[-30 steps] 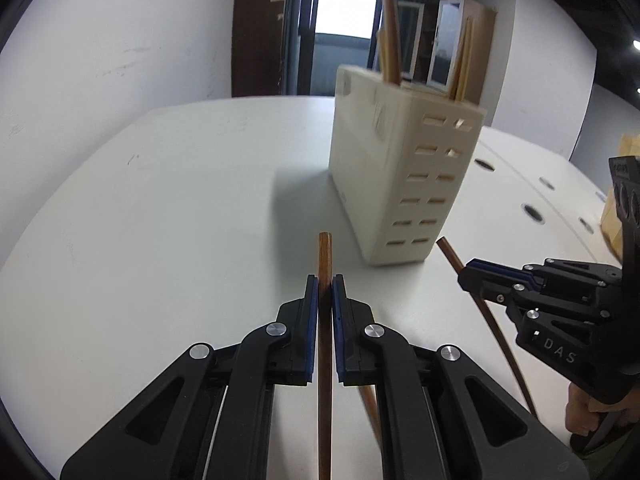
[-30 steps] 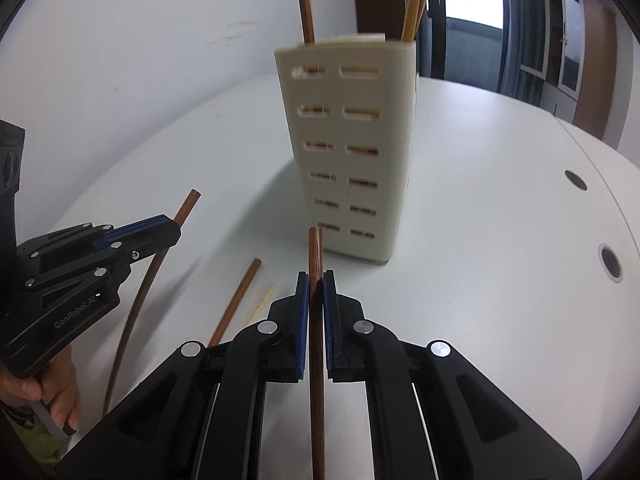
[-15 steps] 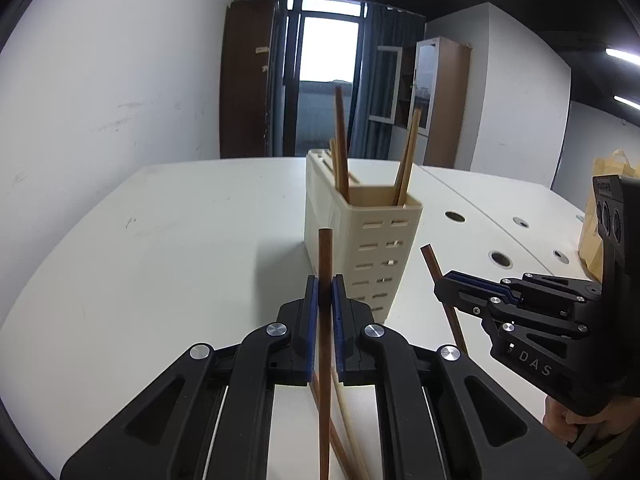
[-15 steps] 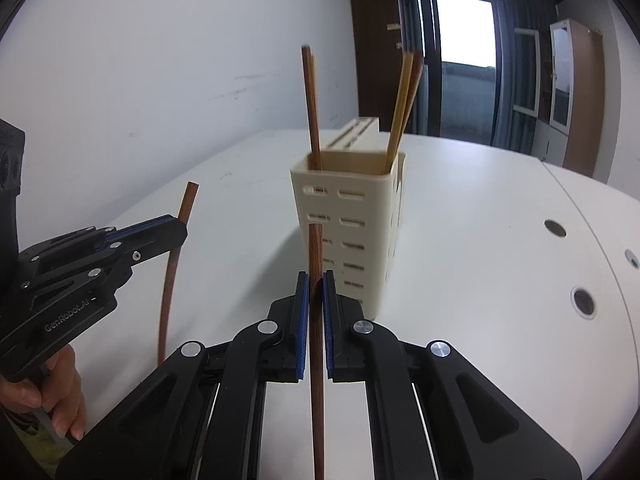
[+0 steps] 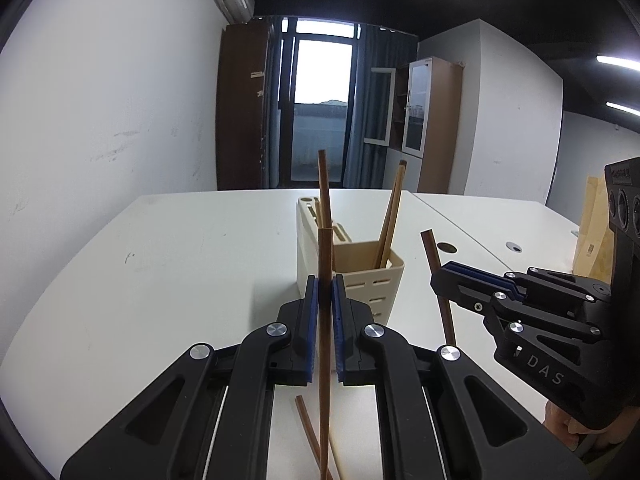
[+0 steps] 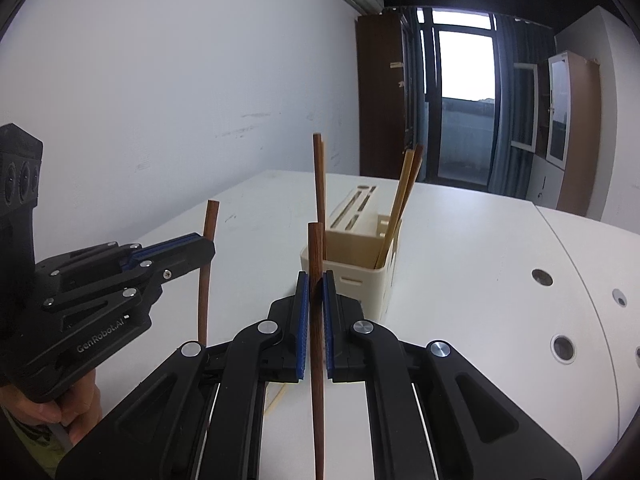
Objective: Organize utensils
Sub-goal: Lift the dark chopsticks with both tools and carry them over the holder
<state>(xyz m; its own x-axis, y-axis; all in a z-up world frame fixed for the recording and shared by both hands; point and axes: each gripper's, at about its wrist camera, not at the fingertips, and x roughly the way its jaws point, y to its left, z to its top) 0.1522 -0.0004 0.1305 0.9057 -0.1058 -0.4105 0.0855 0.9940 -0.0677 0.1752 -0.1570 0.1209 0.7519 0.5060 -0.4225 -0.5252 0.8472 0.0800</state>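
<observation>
My left gripper [image 5: 324, 284] is shut on a dark brown chopstick [image 5: 325, 360] that stands upright between its blue pads. My right gripper [image 6: 315, 280] is shut on a second brown chopstick [image 6: 317, 380], also upright. Each gripper appears in the other's view: the right gripper [image 5: 438, 280] at the right, the left gripper [image 6: 210, 246] at the left, both pinching their sticks. Ahead stands the cream slotted utensil holder [image 5: 372, 280] [image 6: 360, 284], with several chopsticks inside. Both grippers hover in front of the holder, near its rim height.
Loose chopsticks [image 5: 310, 432] lie on the white table [image 5: 180, 260] below my left gripper, and a pale one [image 6: 276, 400] shows under the right. Round cable holes [image 6: 562, 348] dot the table at the right. A brown paper bag [image 5: 592, 232] stands far right.
Both grippers have risen with their chopsticks and tipped up toward level. The holder now sits lower in both views, its open top visible. The sticks have left the table.
</observation>
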